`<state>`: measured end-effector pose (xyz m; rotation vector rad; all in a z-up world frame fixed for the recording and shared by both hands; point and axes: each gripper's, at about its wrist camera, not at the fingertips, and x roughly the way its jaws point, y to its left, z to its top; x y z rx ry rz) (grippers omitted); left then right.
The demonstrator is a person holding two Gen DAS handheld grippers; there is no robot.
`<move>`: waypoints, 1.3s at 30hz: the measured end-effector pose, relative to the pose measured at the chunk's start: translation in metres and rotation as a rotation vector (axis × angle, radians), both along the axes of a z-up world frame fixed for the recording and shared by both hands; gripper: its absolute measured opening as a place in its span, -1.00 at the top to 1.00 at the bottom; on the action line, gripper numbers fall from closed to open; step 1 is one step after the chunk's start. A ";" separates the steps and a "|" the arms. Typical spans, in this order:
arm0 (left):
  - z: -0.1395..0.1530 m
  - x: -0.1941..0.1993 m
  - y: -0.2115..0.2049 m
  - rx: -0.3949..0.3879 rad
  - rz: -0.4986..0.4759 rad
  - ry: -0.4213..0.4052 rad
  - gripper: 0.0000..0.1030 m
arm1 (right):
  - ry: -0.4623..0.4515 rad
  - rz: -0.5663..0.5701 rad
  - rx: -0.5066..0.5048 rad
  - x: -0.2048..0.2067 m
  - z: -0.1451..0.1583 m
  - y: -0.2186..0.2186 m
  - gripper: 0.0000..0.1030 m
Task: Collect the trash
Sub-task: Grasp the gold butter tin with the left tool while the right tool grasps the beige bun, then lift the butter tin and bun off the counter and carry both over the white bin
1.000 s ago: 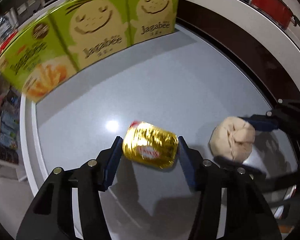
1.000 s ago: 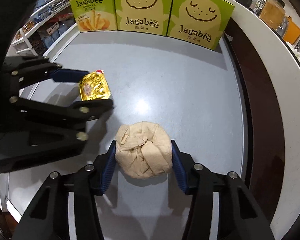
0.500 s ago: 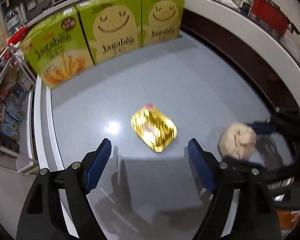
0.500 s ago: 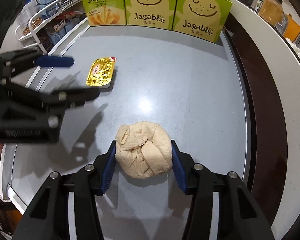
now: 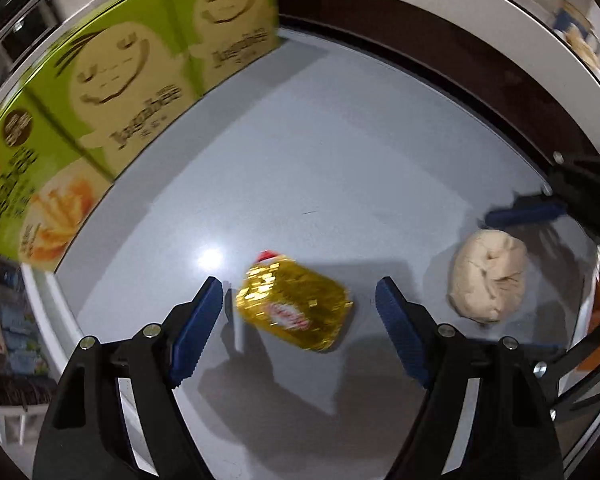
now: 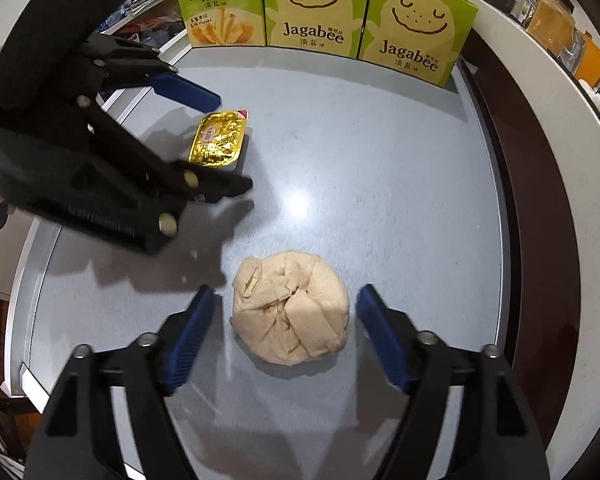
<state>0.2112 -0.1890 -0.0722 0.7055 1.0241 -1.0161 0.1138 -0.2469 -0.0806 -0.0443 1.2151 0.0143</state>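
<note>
A gold foil-topped packet (image 5: 294, 308) lies on the grey table (image 5: 340, 152), between the spread fingers of my left gripper (image 5: 299, 300), which is open and does not touch it. It also shows in the right wrist view (image 6: 219, 143). A crumpled beige paper ball (image 6: 291, 307) lies on the table between the fingers of my right gripper (image 6: 286, 304), which is open with small gaps on both sides. The ball also shows in the left wrist view (image 5: 489, 275). My left gripper appears in the right wrist view (image 6: 216, 144).
Three green Jagabee snack boxes (image 6: 316, 4) stand in a row at the table's far edge. A white rim (image 6: 548, 120) and dark band curve along the right side. Shelves with goods lie beyond the left edge (image 5: 8, 320).
My left gripper let go of the gold packet, pulled back, then came in around it again, open. My right gripper opened and released the paper ball onto the table.
</note>
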 end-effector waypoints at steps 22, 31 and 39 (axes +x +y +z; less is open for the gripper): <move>0.009 -0.033 0.012 -0.039 0.001 0.118 -0.18 | 0.014 -0.044 0.045 -0.008 0.002 -0.018 -0.53; -0.001 -0.037 0.002 -0.027 0.017 0.077 -0.09 | 0.020 -0.026 0.012 -0.001 -0.004 -0.013 -0.46; 0.003 -0.053 0.015 -0.022 0.035 0.027 0.02 | 0.004 -0.011 0.008 -0.004 -0.001 -0.013 0.05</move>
